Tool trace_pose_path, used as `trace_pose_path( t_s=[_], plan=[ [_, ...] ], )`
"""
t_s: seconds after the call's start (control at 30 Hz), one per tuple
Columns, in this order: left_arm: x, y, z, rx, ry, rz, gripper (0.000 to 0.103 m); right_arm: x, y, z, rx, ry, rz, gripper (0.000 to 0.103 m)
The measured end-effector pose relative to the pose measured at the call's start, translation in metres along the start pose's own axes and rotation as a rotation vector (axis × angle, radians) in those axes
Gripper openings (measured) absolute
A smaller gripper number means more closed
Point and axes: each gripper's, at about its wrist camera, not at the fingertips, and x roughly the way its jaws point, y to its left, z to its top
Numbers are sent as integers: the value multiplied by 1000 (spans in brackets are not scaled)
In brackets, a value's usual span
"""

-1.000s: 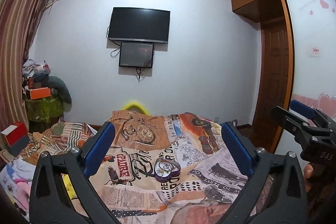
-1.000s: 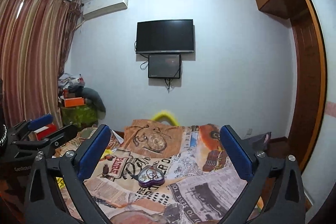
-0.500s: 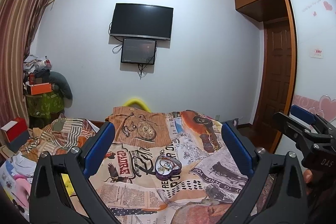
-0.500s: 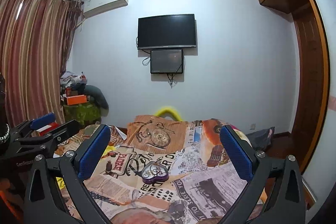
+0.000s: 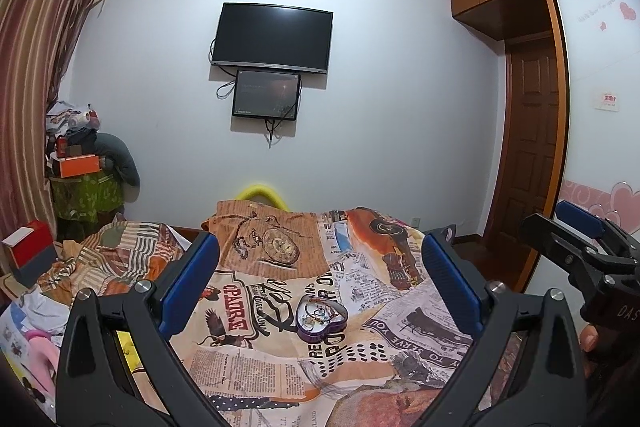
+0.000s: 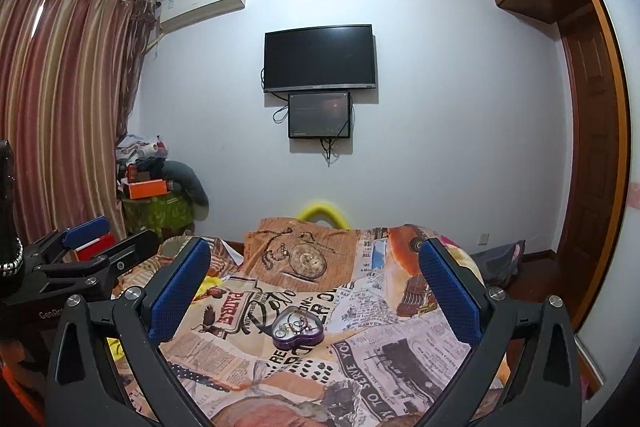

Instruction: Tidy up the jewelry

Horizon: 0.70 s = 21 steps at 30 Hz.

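A purple heart-shaped jewelry box (image 5: 320, 319) lies open on the newspaper-print bedspread (image 5: 280, 259), with rings and chains inside. It also shows in the right wrist view (image 6: 298, 330). My left gripper (image 5: 320, 287) is open and empty, held above and behind the box. My right gripper (image 6: 314, 291) is open and empty, likewise above the box. The right gripper shows at the right edge of the left wrist view (image 5: 580, 239). The left gripper shows at the left of the right wrist view (image 6: 92, 247).
A TV (image 5: 272, 37) and a smaller screen hang on the far wall. A cluttered stand with an orange box (image 5: 80, 165) is at the left by the curtain. A red box (image 5: 28, 247) lies at the bed's left. A wooden door (image 5: 532, 155) is at the right.
Both grippers have tilted slightly upward and drawn back, so the box sits a little lower and farther in each view. Both stay open.
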Motion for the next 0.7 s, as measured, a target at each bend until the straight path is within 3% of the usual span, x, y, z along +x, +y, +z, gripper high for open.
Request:
trace_pose_path(
  t_s=[0.7],
  plan=[
    [7, 5, -2, -28, 22, -24, 102, 1, -4, 0, 16, 18, 3, 103]
  ],
)
